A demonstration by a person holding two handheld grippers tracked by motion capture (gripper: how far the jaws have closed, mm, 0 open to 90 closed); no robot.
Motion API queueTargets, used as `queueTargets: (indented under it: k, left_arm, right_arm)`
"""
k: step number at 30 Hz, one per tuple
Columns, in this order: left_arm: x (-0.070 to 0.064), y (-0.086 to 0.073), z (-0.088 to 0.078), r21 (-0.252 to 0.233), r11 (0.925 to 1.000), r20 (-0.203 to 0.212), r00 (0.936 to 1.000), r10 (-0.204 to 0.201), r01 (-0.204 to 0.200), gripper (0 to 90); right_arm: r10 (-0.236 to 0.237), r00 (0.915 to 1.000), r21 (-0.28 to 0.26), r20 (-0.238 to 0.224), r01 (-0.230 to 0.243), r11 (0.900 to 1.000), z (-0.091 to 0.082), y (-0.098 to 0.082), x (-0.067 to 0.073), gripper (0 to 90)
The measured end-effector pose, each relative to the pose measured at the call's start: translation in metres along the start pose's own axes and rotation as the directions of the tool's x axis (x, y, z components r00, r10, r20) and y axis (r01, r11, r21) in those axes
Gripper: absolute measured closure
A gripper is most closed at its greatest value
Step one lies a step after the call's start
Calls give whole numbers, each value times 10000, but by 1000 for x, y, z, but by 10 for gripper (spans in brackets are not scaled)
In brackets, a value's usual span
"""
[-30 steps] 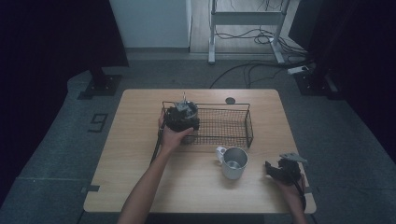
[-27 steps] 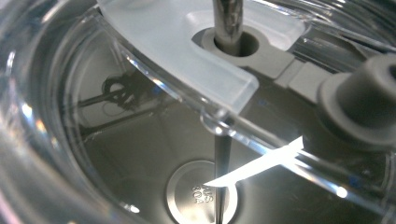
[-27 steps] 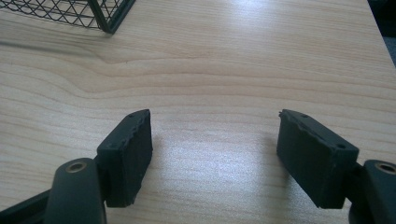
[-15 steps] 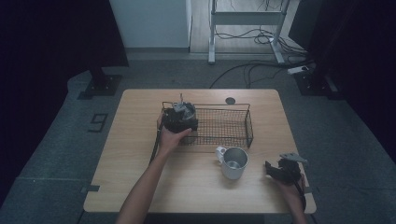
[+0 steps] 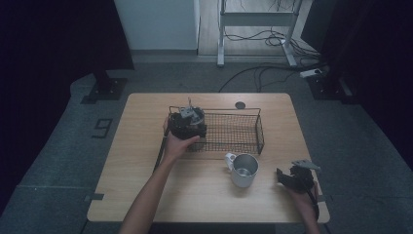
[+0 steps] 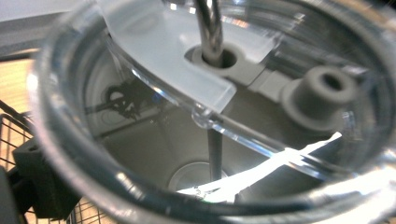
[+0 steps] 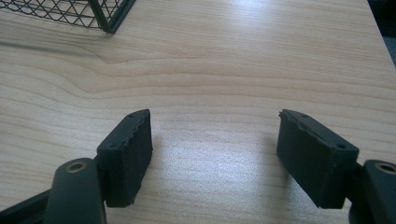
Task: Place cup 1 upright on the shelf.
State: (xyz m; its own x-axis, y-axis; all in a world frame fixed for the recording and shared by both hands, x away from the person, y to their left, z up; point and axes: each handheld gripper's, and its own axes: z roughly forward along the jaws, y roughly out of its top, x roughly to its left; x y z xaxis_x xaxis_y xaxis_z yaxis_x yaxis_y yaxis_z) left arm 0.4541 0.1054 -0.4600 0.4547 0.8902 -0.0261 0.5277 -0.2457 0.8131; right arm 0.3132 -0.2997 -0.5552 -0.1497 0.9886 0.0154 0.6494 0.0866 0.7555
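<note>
The left gripper (image 5: 187,122), jaws just opening, sets a clear lidded cup (image 6: 205,116) into the wire basket (image 5: 243,131); next, back away cleanly. Right gripper (image 7: 215,154) rests released.

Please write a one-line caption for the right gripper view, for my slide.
Right gripper, jaws open and empty, over wooden table; wire basket corner behind.

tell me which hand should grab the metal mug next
Right, probably: the right gripper sits open and empty beside the metal mug. The left gripper, jaws just opening, has the clear cup between them.
</note>
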Motion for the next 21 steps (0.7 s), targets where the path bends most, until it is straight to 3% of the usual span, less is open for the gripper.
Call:
queueTargets:
  k: [3, 10, 11, 13, 21]
  left_arm:
    - [0, 2, -8, -217, 9998, 44, 10000, -15, 16, 0]
    - [-1, 2, -22, -204, 9997, 34, 9999, 108, -108, 0]
    - [-3, 2, -27, -212, 9991, -79, 9993, 366, -367, 0]
    - [-3, 2, -31, -258, 9989, -51, 9992, 401, -402, 4]
    - [5, -8, -43, -501, 9987, 314, 9994, 126, -110, 9]
  right_arm:
    - [3, 10000, -2, -1, -3, 10000, 0, 0, 0, 265]
    - [5, 10000, -1, 1, -5, 10000, 0, 0, 0, 265]
    - [-3, 10000, 0, 8, 3, 10000, 0, 0, 0, 265]
    - [-18, 10000, -7, 9, 18, 10000, 0, 0, 0, 265]
    - [-28, 10000, 37, -12, 28, 10000, 1, 1, 0, 259]
